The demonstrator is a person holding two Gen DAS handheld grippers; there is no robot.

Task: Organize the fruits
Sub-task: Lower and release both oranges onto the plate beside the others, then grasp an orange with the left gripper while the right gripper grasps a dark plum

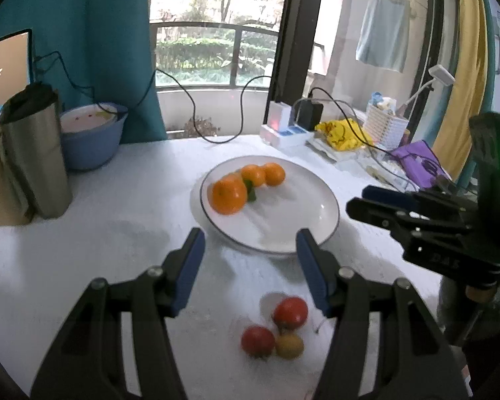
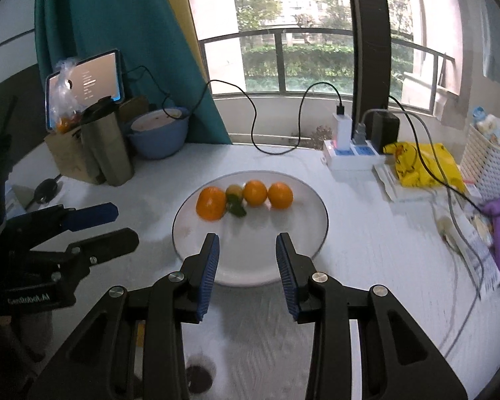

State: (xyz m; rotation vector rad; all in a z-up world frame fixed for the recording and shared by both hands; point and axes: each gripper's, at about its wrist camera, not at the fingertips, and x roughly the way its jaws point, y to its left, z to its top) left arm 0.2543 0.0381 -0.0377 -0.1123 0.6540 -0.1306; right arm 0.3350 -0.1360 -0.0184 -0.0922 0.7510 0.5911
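at the centre of the left wrist view sits a white plate (image 1: 283, 220) on the white table (image 1: 100, 250), with three oranges (image 1: 228, 193) in a row along its 10 o'clock side and a green leaf (image 1: 250, 191) tucked between them. the left gripper (image 1: 250, 256) has its jaws spread wide with nothing between them, its blue pads framing the plate's near rim. toward 6 o'clock, on the table between the fingers, two red fruits (image 1: 290, 311) and a small yellow fruit (image 1: 289, 345) touch in a cluster. the right gripper (image 1: 376, 206) enters at 3 o'clock; from here i cannot tell its opening. a steel tumbler (image 1: 36, 153) and blue bowl (image 1: 90, 136) stand at 9 o'clock. in the right wrist view, the right gripper (image 2: 247, 253) is open and empty over the plate's (image 2: 303, 240) near edge. the oranges (image 2: 255, 193) line up at 12 o'clock on the plate, with a small greenish fruit (image 2: 234, 190) among them. the left gripper (image 2: 116, 223) sits at 9 o'clock, jaws apart, and a power strip (image 2: 350, 158) lies at 2 o'clock.
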